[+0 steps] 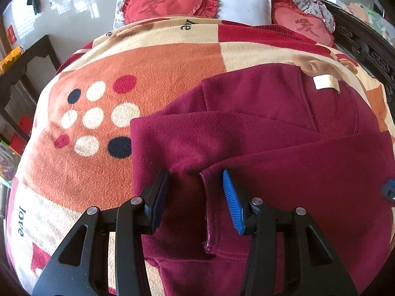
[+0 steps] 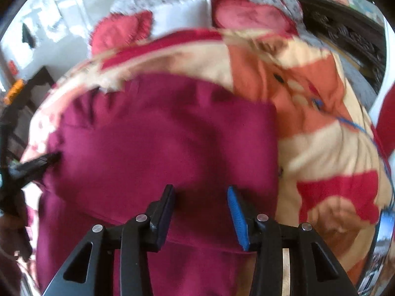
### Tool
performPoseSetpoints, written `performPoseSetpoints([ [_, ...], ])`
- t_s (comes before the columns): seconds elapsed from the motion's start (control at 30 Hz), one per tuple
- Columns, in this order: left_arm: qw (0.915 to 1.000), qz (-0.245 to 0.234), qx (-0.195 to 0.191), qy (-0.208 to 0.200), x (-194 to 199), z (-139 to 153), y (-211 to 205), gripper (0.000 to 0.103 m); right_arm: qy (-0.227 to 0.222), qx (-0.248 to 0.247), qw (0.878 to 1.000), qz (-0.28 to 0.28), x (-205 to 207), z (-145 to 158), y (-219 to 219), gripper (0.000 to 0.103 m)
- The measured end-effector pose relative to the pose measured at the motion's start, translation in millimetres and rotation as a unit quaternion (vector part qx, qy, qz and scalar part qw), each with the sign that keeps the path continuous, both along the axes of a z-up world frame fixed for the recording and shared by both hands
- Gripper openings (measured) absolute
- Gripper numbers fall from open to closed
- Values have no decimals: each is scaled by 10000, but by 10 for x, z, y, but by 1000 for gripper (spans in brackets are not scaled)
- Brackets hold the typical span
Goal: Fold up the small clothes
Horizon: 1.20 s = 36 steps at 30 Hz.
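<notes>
A maroon fleece garment (image 1: 246, 128) lies partly folded on a patterned blanket (image 1: 148, 61), with a white label (image 1: 323, 81) showing at its far side. My left gripper (image 1: 195, 175) is open just above the garment's near part. A stitched hem edge (image 1: 206, 209) runs between its fingers, and the pads do not press on it. In the blurred right wrist view, my right gripper (image 2: 200, 188) stands open over the same garment (image 2: 160, 128), with cloth below the gap and nothing pinched. The left gripper's dark fingers (image 2: 37, 162) show at that view's left edge.
The blanket (image 2: 308, 135) covers a bed. Two red heart cushions (image 1: 163, 5) (image 1: 303, 24) and a white pillow (image 1: 244, 2) lie at the far end. A dark carved bed frame (image 1: 365, 46) runs along the right, and a dark shelf unit (image 1: 22, 74) stands on the left.
</notes>
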State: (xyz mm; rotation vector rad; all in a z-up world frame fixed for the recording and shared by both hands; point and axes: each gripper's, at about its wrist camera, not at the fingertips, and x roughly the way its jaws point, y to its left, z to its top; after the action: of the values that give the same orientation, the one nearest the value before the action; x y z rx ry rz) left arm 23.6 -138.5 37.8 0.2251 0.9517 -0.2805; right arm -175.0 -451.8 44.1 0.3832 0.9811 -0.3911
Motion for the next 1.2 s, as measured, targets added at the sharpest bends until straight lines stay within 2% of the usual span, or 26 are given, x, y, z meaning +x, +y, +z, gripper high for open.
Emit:
performPoseSetpoints([
  [0.07,10000,-12,37,10,-41,39,13,44,-78,77,9999,-45,-10,-63,-27,43],
  [0.23,10000,-73,-45,20,-230,202,129,44,-245,263,9993,-77,-169,202,-16,45],
  [0.5,9997,-183,-110,100,-746,356,402,44,-243,408,9989,-44,-814,383,107,49],
  [0.63,9993,-198,-194,264,-1029,363,573,44,-155,545,9984,-63,-1158,357,195,57],
  [0.7,9984,-264,-294,394,-1187,362,667,44,-85,627,9980,37,-1325,340,287,57],
  [0.83,9938,-434,-571,854,-1502,334,905,44,60,891,9954,344,-1641,323,472,57],
  [0.97,9917,-394,-601,1070,-1845,282,1165,54,219,1105,9918,596,-1969,267,659,60],
  [1.2,9866,-461,-616,1438,-2299,111,1453,55,292,1487,9864,634,-2339,-7,850,61],
])
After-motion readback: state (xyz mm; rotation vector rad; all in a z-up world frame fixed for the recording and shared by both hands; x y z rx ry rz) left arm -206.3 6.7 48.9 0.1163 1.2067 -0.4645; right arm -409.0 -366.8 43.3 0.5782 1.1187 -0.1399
